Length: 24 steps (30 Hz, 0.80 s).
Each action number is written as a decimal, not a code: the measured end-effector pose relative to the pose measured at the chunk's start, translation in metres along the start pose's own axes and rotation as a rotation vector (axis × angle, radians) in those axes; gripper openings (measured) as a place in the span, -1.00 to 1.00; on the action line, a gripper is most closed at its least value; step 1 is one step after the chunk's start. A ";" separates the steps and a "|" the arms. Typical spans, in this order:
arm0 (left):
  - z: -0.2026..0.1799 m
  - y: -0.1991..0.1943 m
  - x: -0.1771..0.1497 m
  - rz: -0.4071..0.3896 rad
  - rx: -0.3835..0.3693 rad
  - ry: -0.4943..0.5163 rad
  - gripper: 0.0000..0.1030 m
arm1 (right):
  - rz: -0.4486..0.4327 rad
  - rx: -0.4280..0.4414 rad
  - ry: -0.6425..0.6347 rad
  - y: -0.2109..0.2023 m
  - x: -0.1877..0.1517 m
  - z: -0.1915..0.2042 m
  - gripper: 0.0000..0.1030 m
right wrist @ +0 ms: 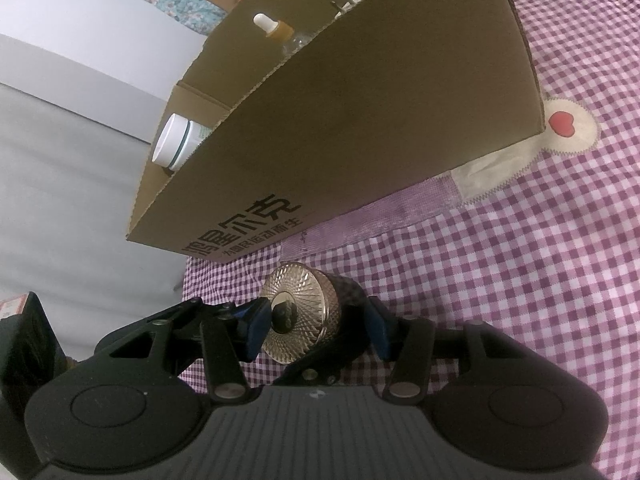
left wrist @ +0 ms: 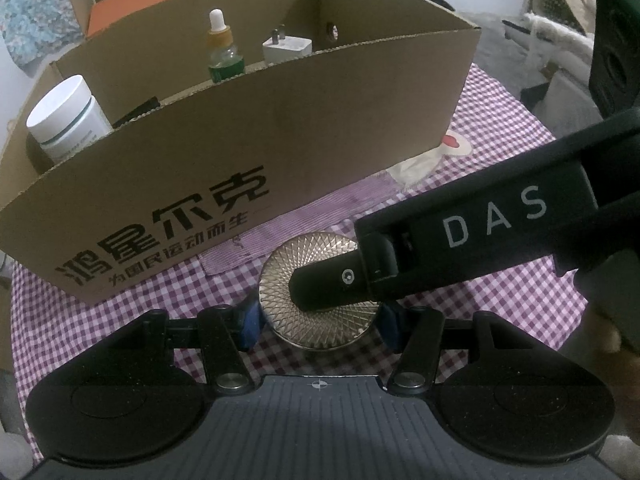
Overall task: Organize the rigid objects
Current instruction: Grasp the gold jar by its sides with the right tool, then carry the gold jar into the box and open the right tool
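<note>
A jar with a round gold faceted lid and a dark body sits between the blue pads of my left gripper, which press on its two sides. One black finger of my right gripper lies across the top of the lid. In the right wrist view the same jar is clamped end to end in my right gripper, one pad on the lid's face and the other at the base. The open cardboard box stands just behind the jar.
Inside the box stand a white tub, a dropper bottle and a white plug adapter. A purple checked cloth covers the table. An orange-lined box sits behind, and a dark green object is at the right.
</note>
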State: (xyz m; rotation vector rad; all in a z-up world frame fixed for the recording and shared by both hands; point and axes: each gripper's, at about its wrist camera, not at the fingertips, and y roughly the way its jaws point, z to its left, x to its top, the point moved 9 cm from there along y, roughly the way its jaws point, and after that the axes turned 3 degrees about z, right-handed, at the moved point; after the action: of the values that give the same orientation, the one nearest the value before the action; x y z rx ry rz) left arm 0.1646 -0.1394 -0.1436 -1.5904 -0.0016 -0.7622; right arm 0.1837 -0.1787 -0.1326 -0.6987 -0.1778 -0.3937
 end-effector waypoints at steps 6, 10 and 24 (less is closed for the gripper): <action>0.000 0.000 -0.001 0.003 0.001 -0.005 0.09 | 0.000 -0.002 -0.004 0.001 0.000 0.000 0.07; 0.000 -0.001 -0.001 0.002 0.004 -0.005 0.09 | 0.002 0.000 -0.008 0.001 0.001 0.000 0.07; 0.002 -0.028 -0.002 -0.048 0.030 -0.010 0.09 | -0.016 0.009 -0.048 -0.009 0.000 0.015 0.07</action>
State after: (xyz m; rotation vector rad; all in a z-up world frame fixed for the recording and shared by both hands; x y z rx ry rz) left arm 0.1518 -0.1317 -0.1196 -1.5706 -0.0579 -0.7877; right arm 0.1795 -0.1751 -0.1166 -0.6988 -0.2309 -0.3917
